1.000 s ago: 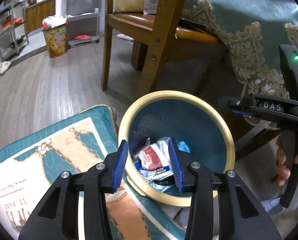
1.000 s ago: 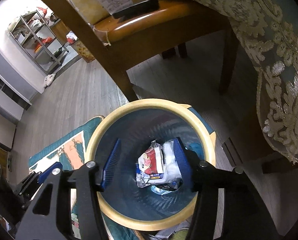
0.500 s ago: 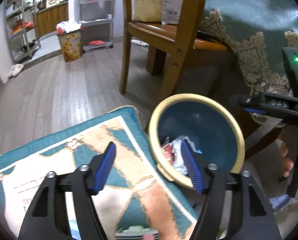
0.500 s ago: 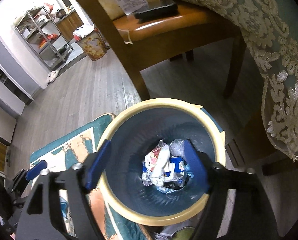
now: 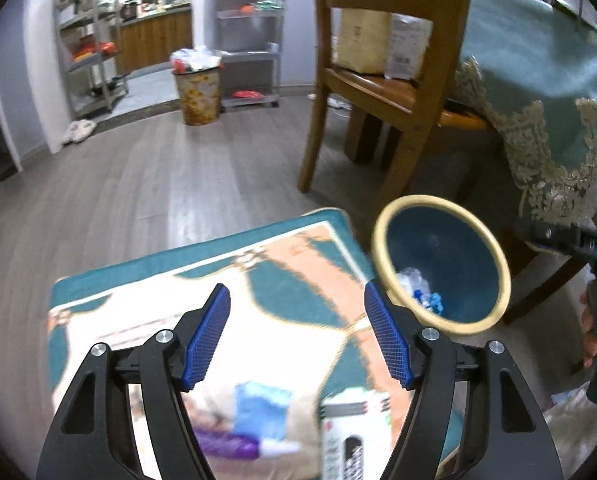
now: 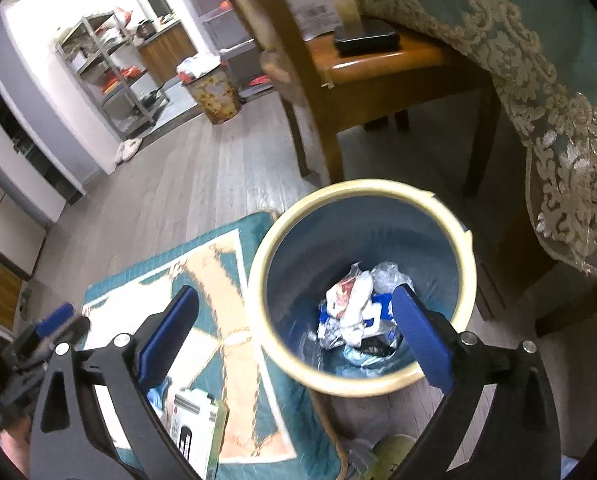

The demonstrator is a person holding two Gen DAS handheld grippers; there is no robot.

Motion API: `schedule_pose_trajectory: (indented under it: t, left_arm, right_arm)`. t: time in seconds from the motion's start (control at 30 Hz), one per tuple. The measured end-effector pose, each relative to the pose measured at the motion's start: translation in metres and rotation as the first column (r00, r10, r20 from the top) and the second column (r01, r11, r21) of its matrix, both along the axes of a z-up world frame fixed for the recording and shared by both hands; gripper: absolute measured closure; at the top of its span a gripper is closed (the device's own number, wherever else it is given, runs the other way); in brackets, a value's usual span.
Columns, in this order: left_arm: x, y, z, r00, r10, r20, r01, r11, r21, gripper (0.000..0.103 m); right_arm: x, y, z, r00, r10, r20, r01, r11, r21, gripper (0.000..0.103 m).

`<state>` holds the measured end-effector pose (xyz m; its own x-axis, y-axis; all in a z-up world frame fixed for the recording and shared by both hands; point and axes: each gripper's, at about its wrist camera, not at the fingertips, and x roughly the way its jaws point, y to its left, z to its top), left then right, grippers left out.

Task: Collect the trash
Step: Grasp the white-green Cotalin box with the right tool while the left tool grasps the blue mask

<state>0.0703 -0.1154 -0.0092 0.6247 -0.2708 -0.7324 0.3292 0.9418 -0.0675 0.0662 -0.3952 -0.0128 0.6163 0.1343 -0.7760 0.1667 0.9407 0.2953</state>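
Note:
A blue bin with a cream rim [image 6: 454,232] [image 5: 382,256] stands on the floor beside a patterned rug [image 5: 282,264] [image 6: 214,264]. Crumpled wrappers [image 6: 358,312] [image 5: 414,284] lie at its bottom. My right gripper [image 6: 294,332] hangs above the bin's near-left rim, its jaws opening wide with nothing between them. My left gripper [image 5: 298,336] is open and empty over the rug. On the rug lie a white and green carton [image 5: 350,432] [image 6: 194,424], a blue wrapper [image 5: 262,408] and a purple item [image 5: 226,446], all blurred.
A wooden chair [image 5: 394,92] [image 6: 378,68] and a table with a teal lace-edged cloth [image 5: 546,92] [image 6: 538,52] stand close behind the bin. A second bin [image 5: 198,92], full, and metal shelves [image 5: 90,44] are far across the wood floor. A hand [image 5: 590,332] holds the right gripper.
Both grippers opened wider and pulled back from the bin. The left one swung left over the rug, bringing the carton and wrappers into view. The wrappers now lie loose in the bin.

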Motion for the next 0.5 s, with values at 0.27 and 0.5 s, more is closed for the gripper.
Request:
schedule_pose_trajectory:
  t: [0.27,0.5]
  left_arm:
    - [-0.035,0.061,0.008,0.993,0.115,0.007,-0.115,0.993,-0.012,0.03]
    - [-0.053,0.1,-0.009,0.98,0.199,-0.03,-0.199,0.98,0.006,0.029]
  right_arm:
    - [-0.019,0.056,-0.013,0.998,0.066,0.003,-0.066,0.996,-0.063,0.008]
    - [-0.026,0.103,-0.058,0.984,0.139,-0.111,-0.148,0.986,-0.082,0.008]
